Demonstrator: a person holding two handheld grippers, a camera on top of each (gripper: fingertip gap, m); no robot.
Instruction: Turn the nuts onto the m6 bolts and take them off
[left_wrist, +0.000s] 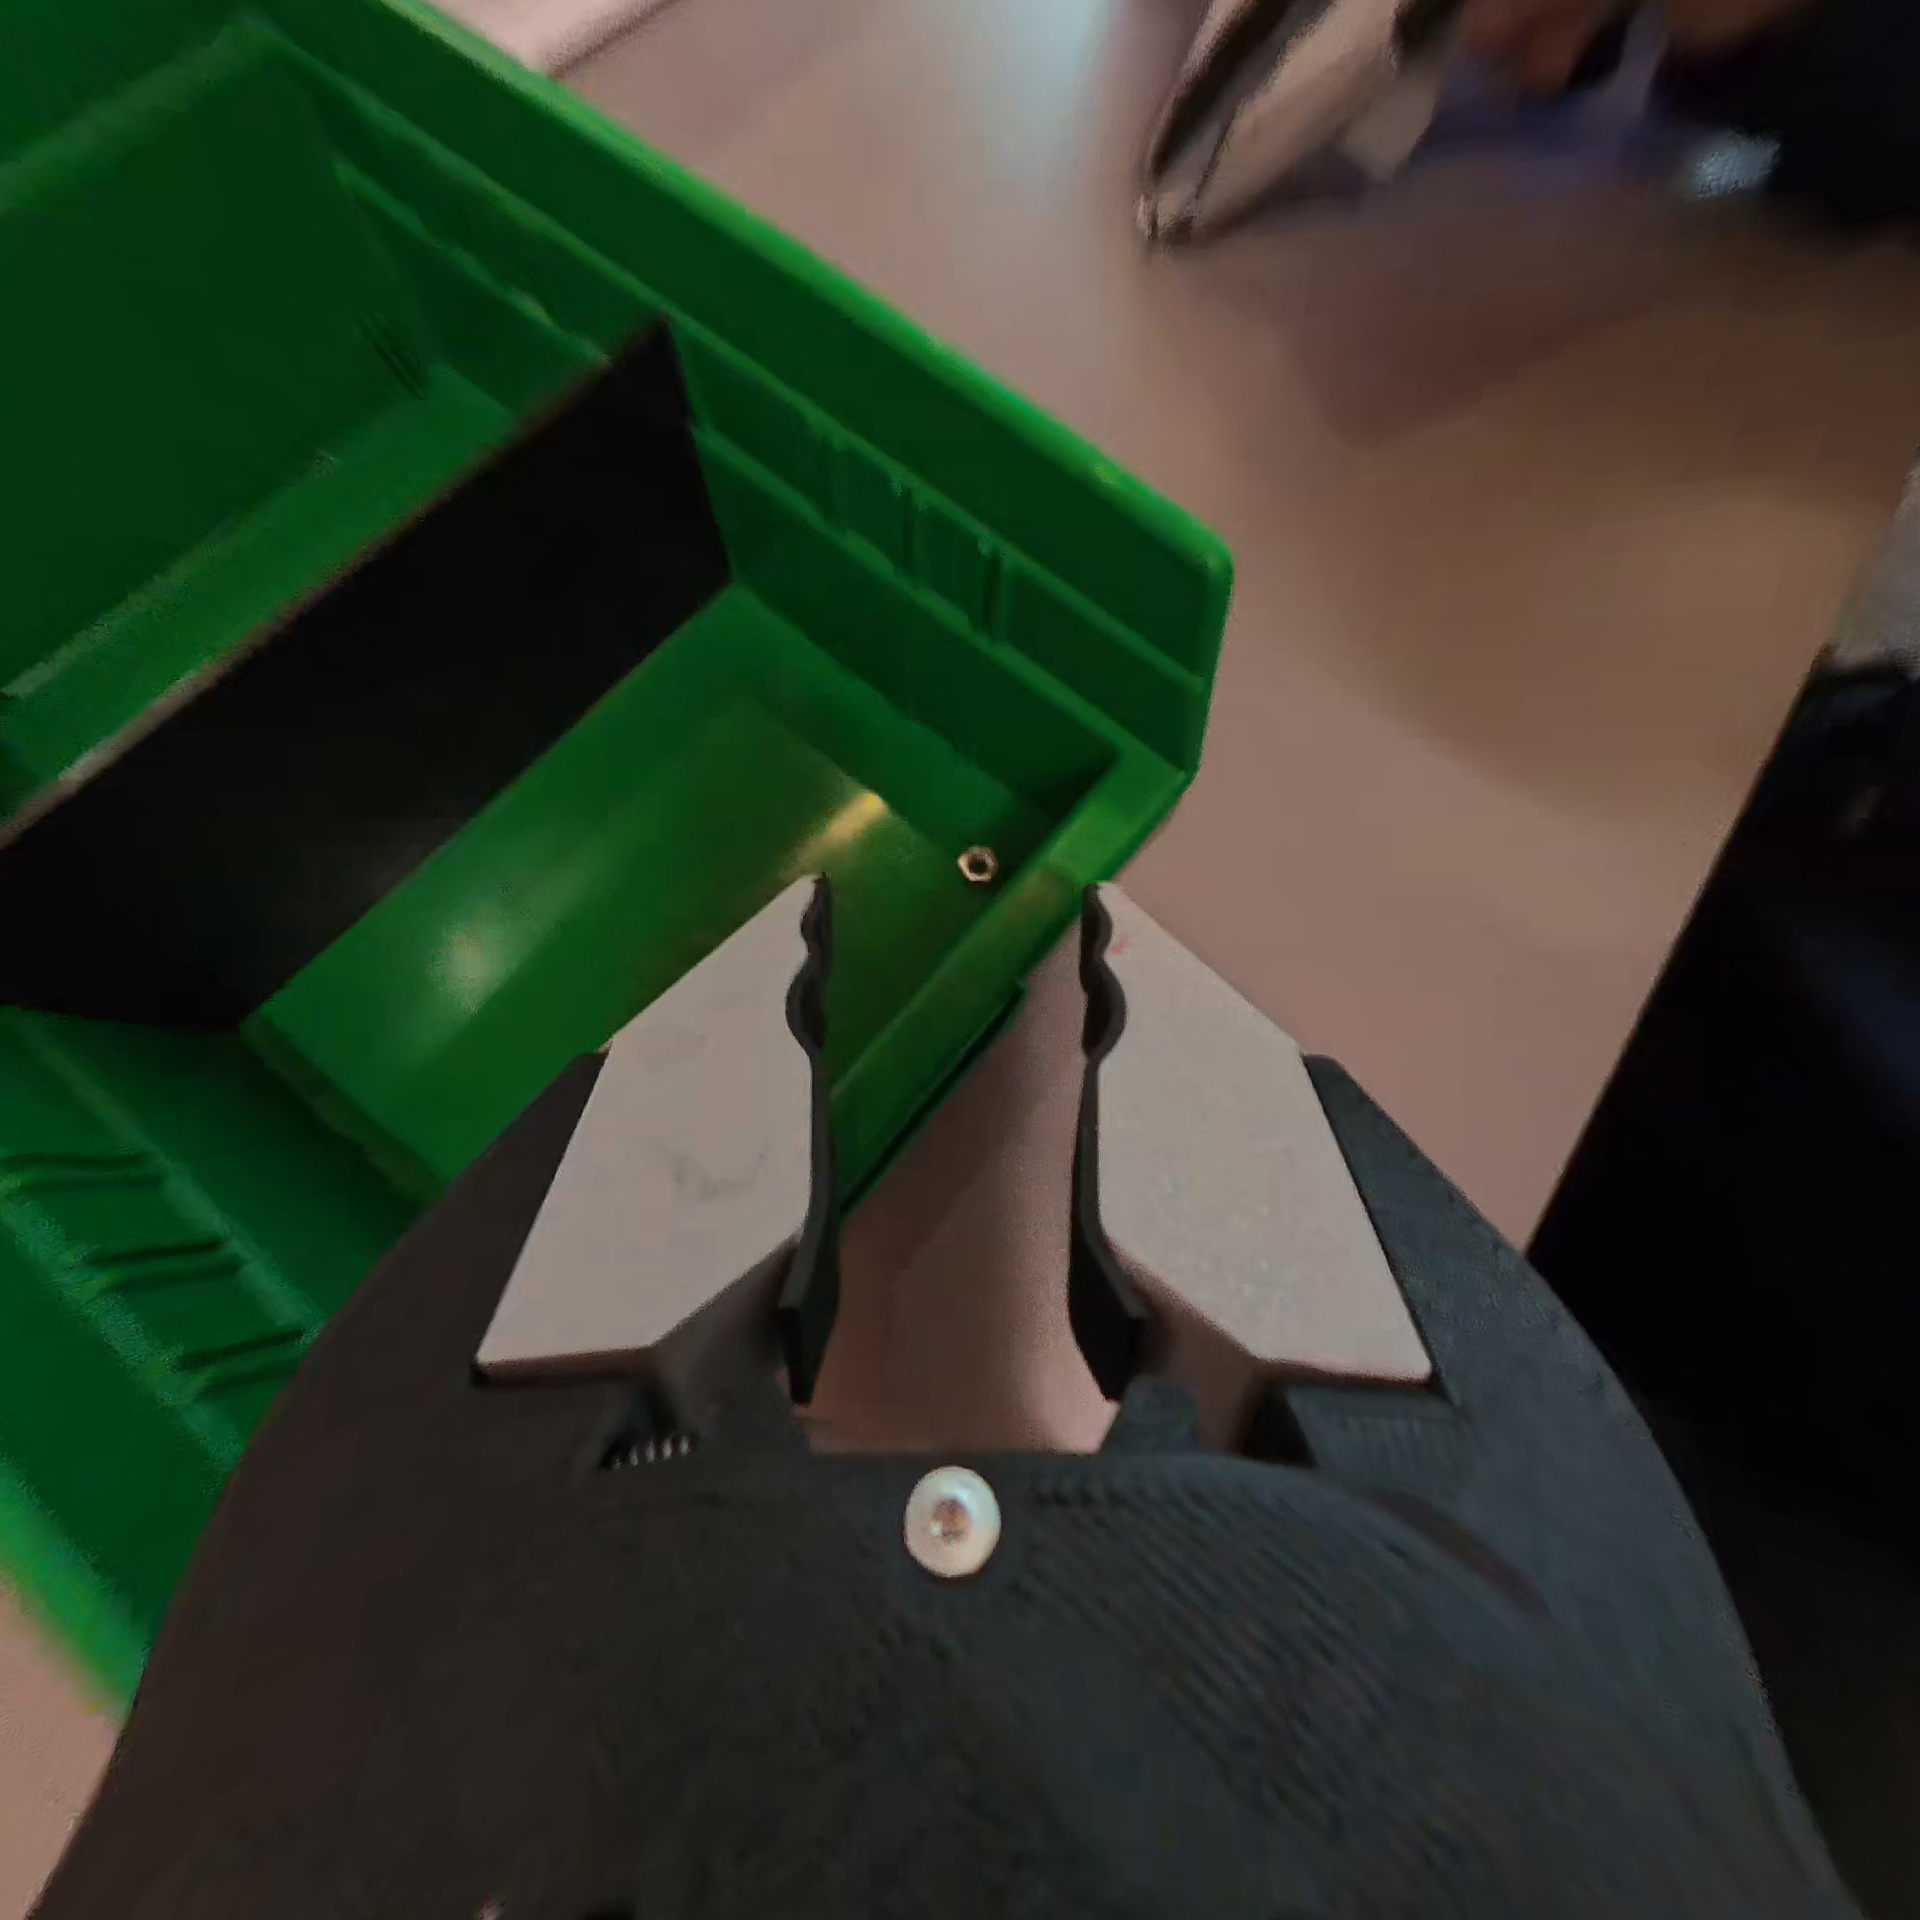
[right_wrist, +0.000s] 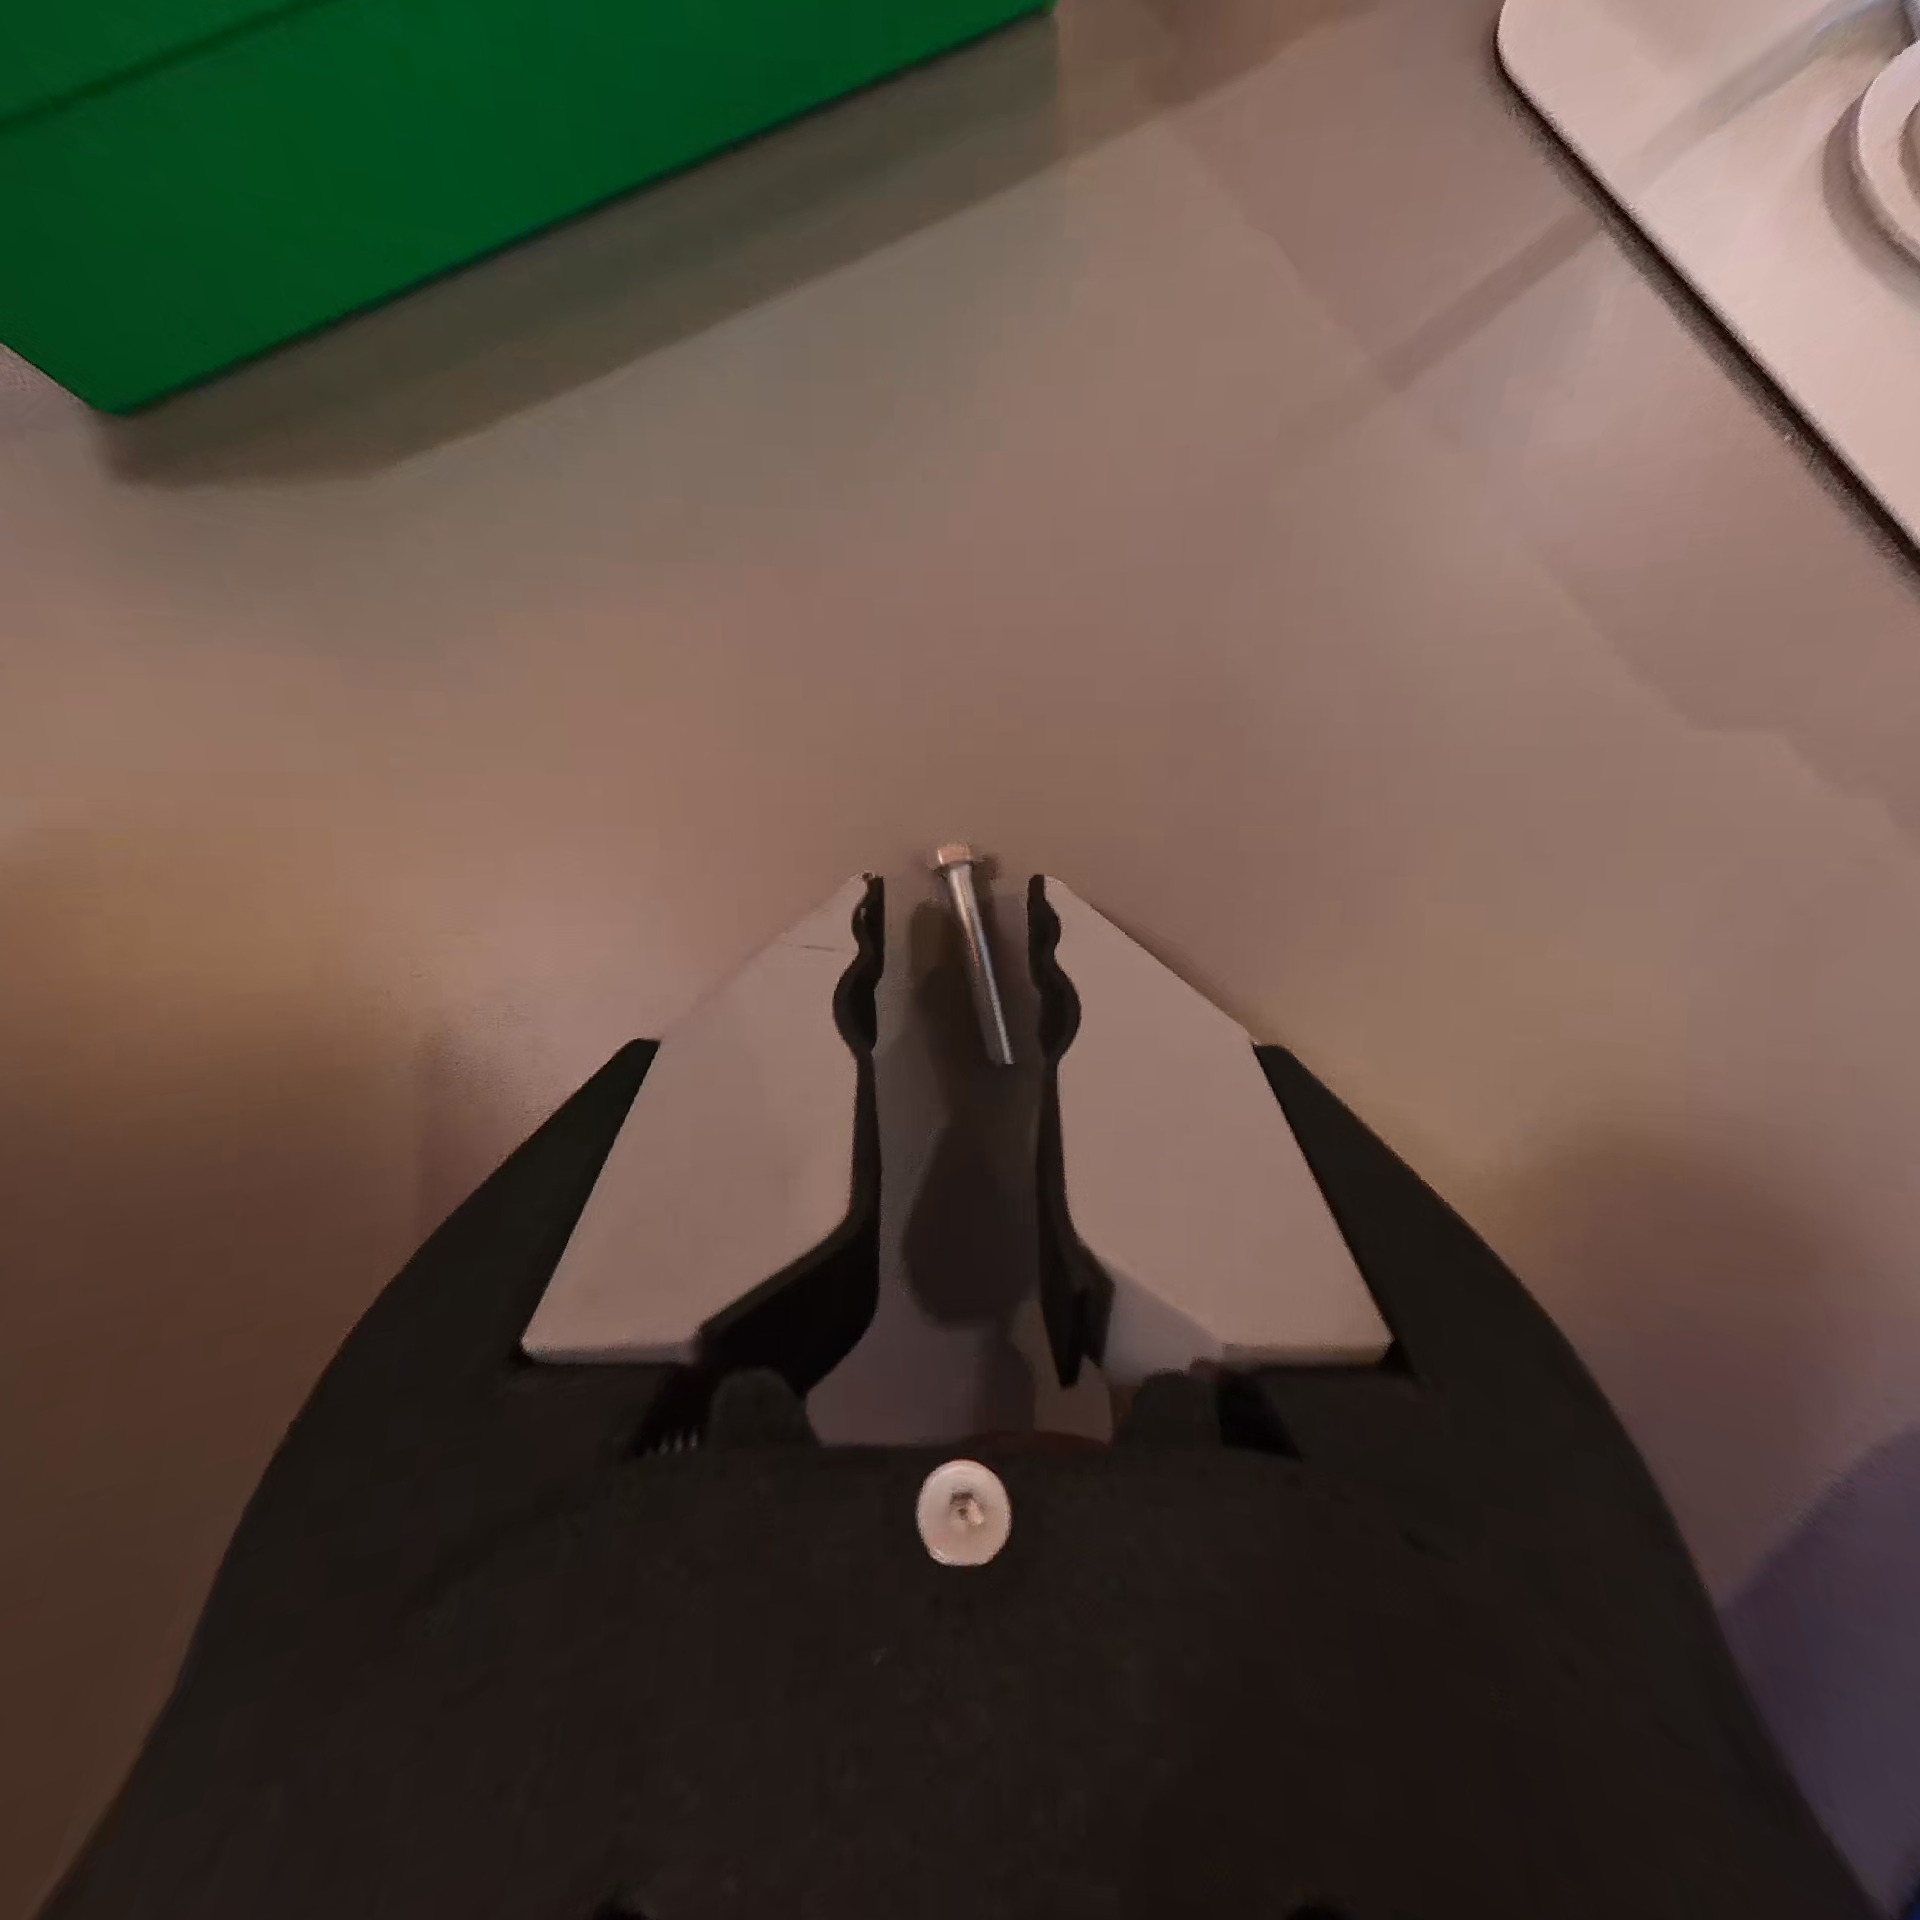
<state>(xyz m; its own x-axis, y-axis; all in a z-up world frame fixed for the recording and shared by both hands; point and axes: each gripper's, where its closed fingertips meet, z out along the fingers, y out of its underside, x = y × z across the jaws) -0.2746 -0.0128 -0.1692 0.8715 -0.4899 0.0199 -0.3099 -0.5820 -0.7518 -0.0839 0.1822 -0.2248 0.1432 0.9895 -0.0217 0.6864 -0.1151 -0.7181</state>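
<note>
A small hex nut (left_wrist: 977, 862) lies on the floor of the near compartment of a green bin (left_wrist: 1132, 613), close to its corner. My left gripper (left_wrist: 954, 894) is open and empty, hovering over that corner, the nut just beyond its tips. In the right wrist view a silver bolt (right_wrist: 975, 951) lies on the table between the fingers of my right gripper (right_wrist: 954, 885), head pointing away. The right jaws are open on either side of the bolt, not touching it. The other gripper (left_wrist: 1226, 145) shows blurred at the top of the left wrist view.
A black divider (left_wrist: 416, 665) splits the green bin. The bin's outer wall (right_wrist: 364, 177) shows at the top left of the right wrist view. A white flat base (right_wrist: 1714, 229) lies at the top right. The table edge (left_wrist: 1662, 987) runs along the right. My right fingertips sit around 30 cm from my left ones. From the left gripper's tips to the small hex nut (left_wrist: 977, 862) is close to 7 cm.
</note>
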